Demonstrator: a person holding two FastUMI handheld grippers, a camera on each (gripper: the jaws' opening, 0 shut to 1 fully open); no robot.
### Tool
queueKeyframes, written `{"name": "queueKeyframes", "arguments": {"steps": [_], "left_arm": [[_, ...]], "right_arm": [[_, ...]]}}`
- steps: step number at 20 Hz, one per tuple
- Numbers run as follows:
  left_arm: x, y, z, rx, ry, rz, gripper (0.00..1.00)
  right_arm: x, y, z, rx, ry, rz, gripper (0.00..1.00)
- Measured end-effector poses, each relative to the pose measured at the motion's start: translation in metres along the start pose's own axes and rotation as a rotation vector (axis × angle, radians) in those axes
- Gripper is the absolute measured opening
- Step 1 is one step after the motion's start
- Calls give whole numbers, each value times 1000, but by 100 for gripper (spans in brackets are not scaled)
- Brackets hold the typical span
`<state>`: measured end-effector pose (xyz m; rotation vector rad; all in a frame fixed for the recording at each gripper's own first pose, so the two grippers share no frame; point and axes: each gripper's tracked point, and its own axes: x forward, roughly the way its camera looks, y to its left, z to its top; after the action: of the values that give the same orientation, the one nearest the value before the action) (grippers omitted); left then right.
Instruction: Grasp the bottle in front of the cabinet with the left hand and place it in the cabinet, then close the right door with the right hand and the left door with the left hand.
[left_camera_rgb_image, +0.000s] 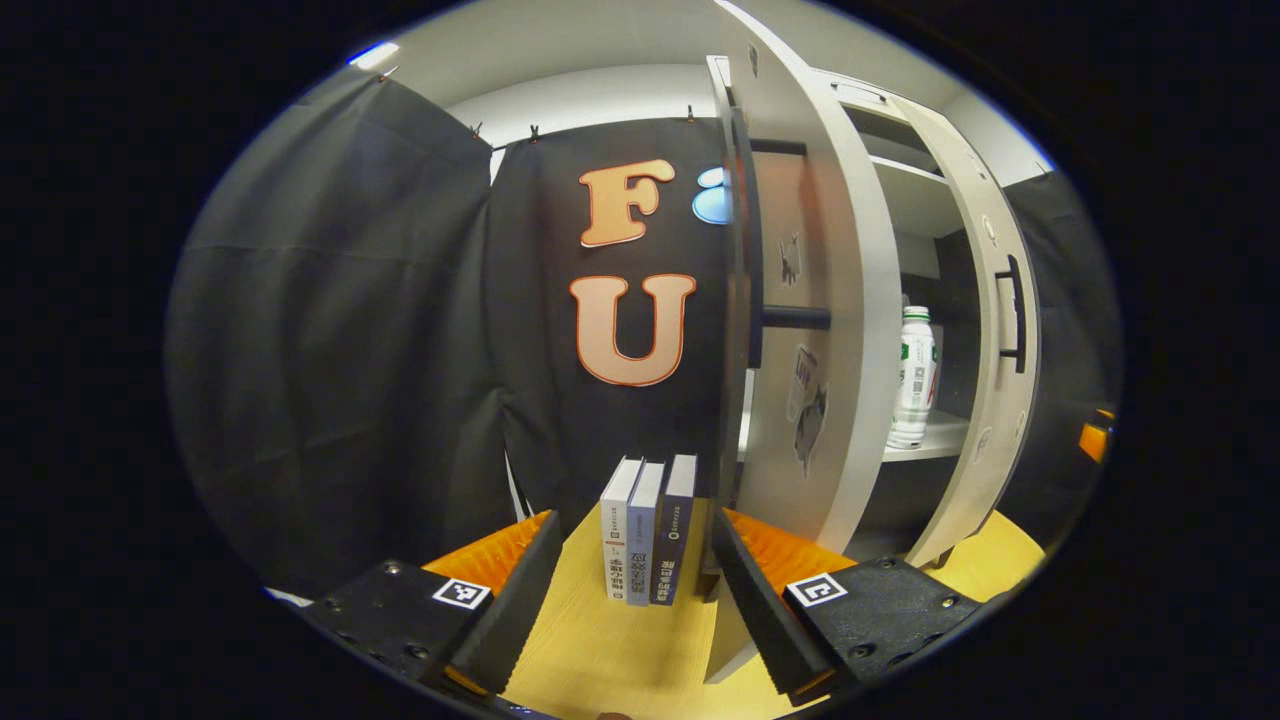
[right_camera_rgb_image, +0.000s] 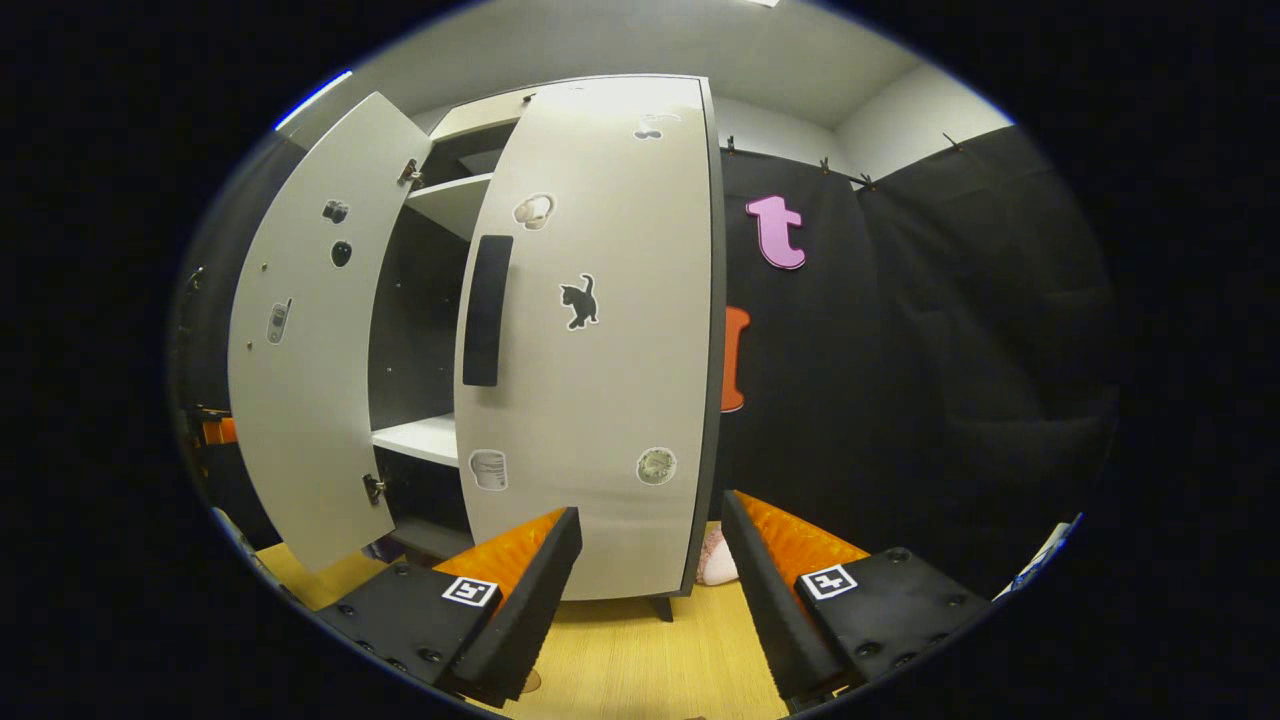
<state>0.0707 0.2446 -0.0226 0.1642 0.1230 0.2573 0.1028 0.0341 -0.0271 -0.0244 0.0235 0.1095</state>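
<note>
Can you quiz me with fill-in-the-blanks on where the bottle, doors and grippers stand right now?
1. The bottle stands upright on a ____ inside the cabinet.
2. Both cabinet doors, the left door and the right door, are ____.
3. Three ____ stand upright on the tabletop ahead of the left gripper.
4. The right gripper holds ____.

Missing words: shelf; open; books; nothing

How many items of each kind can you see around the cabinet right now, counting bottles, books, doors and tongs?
Bottles: 1, the bottle on the cabinet shelf
Books: 3, the books upright on the table
Cabinet doors: 2, the left door and the right door, both open
Tongs: 2, the left tongs and the right tongs
Total: 8
</note>
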Motion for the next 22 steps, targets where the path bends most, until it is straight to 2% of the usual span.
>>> {"name": "queueKeyframes", "arguments": {"steps": [1,2,3,5,6,17,22], "left_arm": [[1,-5,0,-5,3,-10,92],[0,-10,-1,-11,7,-24,93],[0,-16,-1,-16,3,-39,93],[0,-30,-2,-21,5,-70,93],[-1,-37,-3,-20,8,-85,93],[7,-114,-8,-76,21,-177,93],[17,-136,-13,-69,27,-192,92]], "right_arm": [[1,0,-1,1,0,-1,94],[1,0,-2,2,1,0,94],[-1,0,-2,2,1,2,88],[-2,-1,-2,3,0,3,88],[-2,-2,-1,2,-2,2,94],[-15,-22,5,-10,-20,-39,94],[-21,-28,6,-20,-26,-55,94]]}}
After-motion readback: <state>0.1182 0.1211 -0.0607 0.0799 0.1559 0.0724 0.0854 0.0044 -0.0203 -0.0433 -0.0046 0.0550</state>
